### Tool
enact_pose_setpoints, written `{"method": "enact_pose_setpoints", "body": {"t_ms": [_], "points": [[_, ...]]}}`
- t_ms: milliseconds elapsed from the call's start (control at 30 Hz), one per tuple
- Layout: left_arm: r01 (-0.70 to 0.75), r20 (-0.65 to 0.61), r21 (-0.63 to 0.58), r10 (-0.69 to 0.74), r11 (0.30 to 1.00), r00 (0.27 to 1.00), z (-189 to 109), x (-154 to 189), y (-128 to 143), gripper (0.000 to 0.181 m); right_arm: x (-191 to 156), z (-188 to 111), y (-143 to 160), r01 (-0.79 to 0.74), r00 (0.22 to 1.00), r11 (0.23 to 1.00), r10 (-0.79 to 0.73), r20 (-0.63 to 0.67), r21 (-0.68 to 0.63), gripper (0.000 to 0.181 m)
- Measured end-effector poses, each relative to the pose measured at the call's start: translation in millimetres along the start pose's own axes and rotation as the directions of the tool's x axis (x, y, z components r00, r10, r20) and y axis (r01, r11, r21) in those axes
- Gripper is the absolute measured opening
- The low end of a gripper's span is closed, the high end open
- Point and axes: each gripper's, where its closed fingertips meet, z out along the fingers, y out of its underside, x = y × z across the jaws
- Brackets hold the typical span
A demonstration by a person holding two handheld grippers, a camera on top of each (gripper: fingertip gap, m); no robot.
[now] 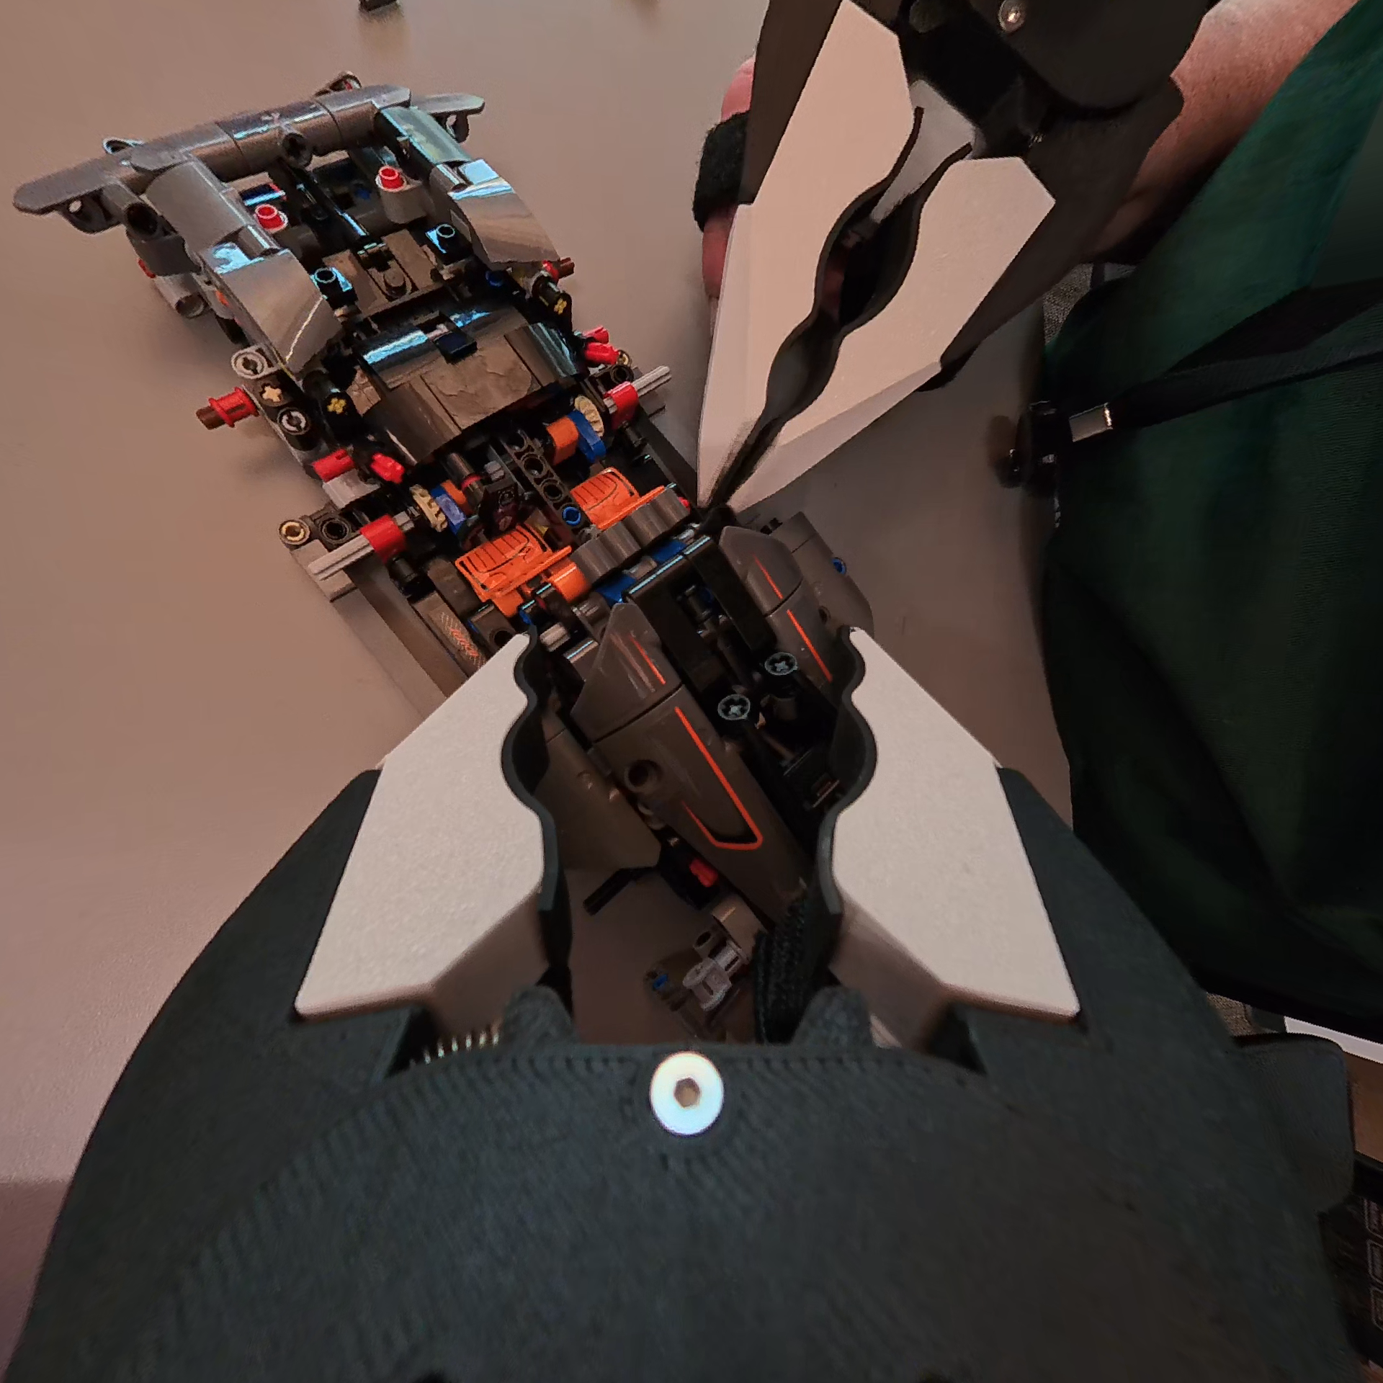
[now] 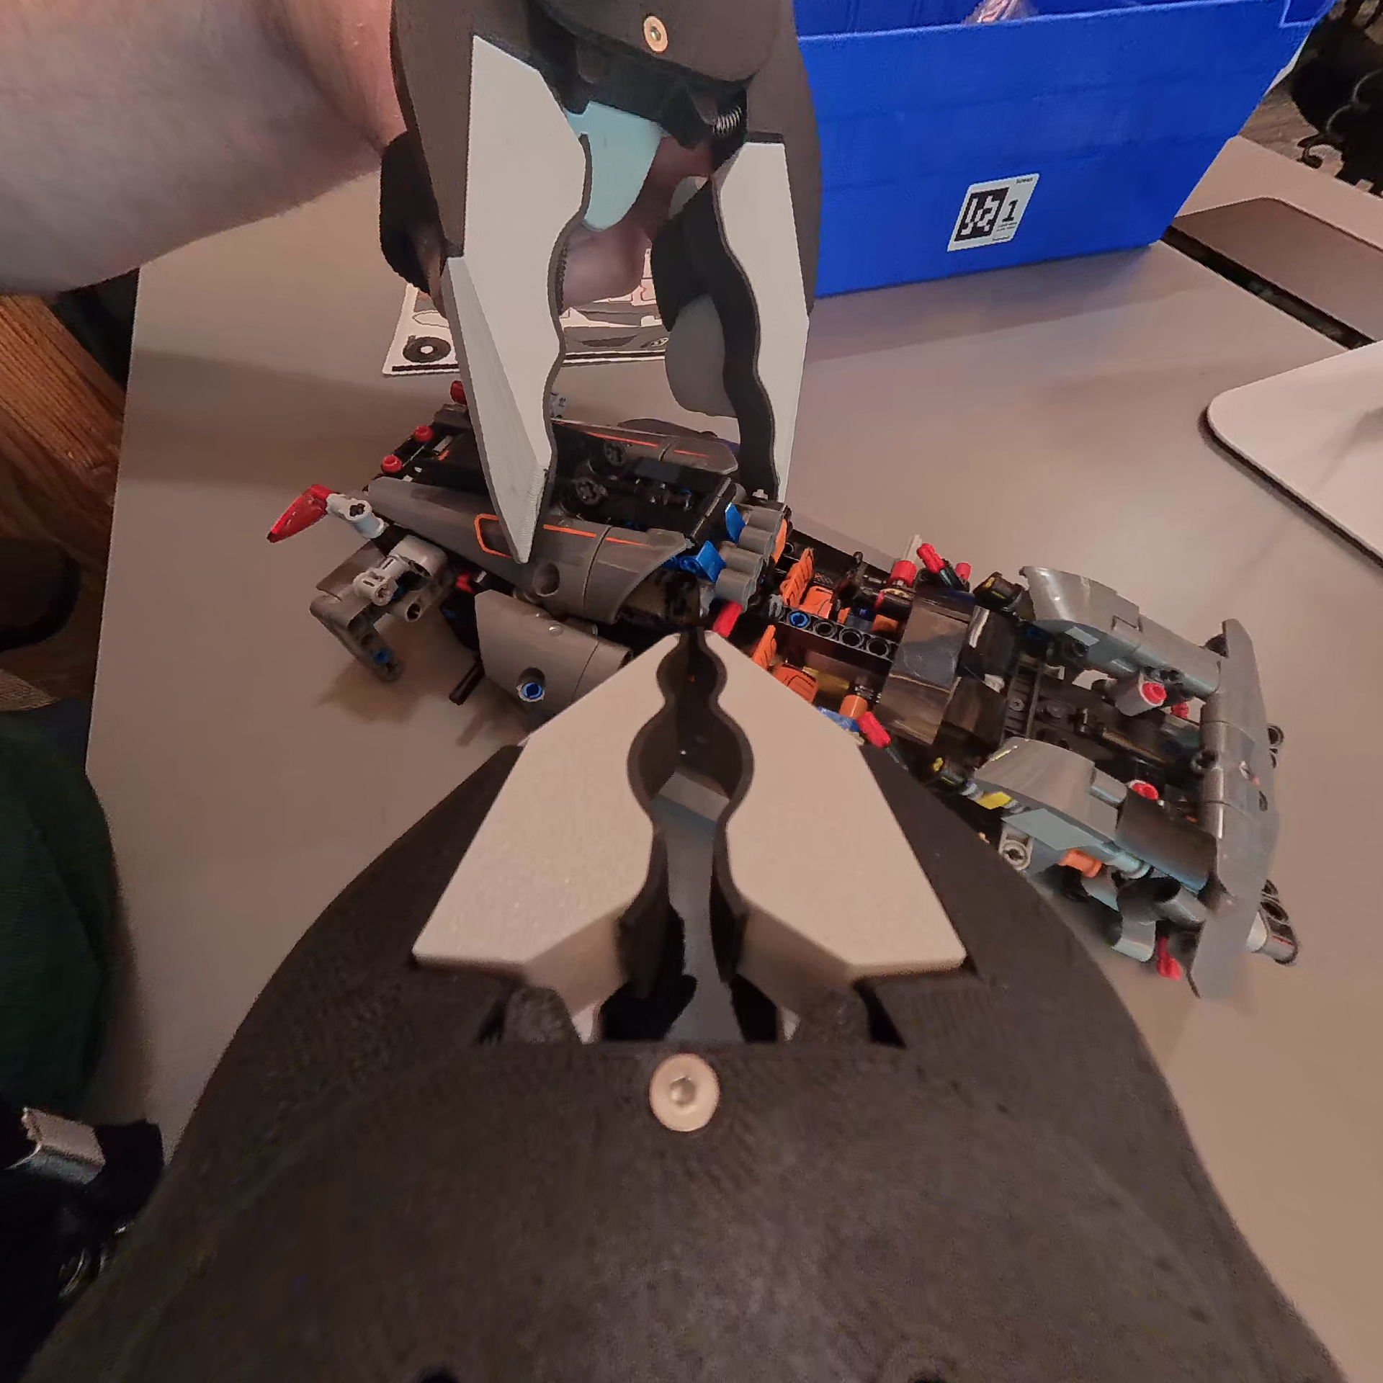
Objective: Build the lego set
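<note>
A long, part-built lego car (image 1: 449, 389) in dark grey, black and orange lies on the grey table (image 1: 150, 599). My left gripper (image 1: 688, 643) stands wide around the car's near end, with its pads against the two sides of the grey orange-striped body panels. The right wrist view shows it (image 2: 647, 516) coming down from above and straddling that end of the car (image 2: 935, 673). My right gripper (image 2: 692, 636) is shut. Its tips (image 1: 718, 505) touch the car's side beside the row of grey cylinders (image 1: 636, 531). I see nothing plainly between them.
A blue bin (image 2: 1048, 112) stands at the back of the table, with a printed sheet (image 2: 419, 337) in front of it. A white flat object (image 2: 1310, 434) lies at the right. A person in green clothing (image 1: 1235, 599) is close on the right of the left wrist view. Left and right tips are no more than a few centimetres apart. The left tips stand about 25 cm off the white flat object (image 2: 1310, 434).
</note>
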Motion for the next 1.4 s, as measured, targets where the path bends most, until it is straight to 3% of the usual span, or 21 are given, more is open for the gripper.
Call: {"method": "enact_pose_setpoints", "body": {"t_ms": [733, 1400], "points": [[-0.002, 0.002, -0.011, 0.002, 1.0, 1.0, 0.4, 0.2, 0.3, 0.074, -4.7, -1.8, -4.1, -0.04, 0.998, 0.999, 0.039, 0.045, 0.025, 0.01], [-0.001, 0.05, 0.0, 0.001, 1.0, 0.999, -7.0, -2.1, -1.0, 0.077, -1.8, -5.6, -9.9, 0.034, 0.999, 0.999, -0.035, 0.007, 0.038, 0.005]]}}
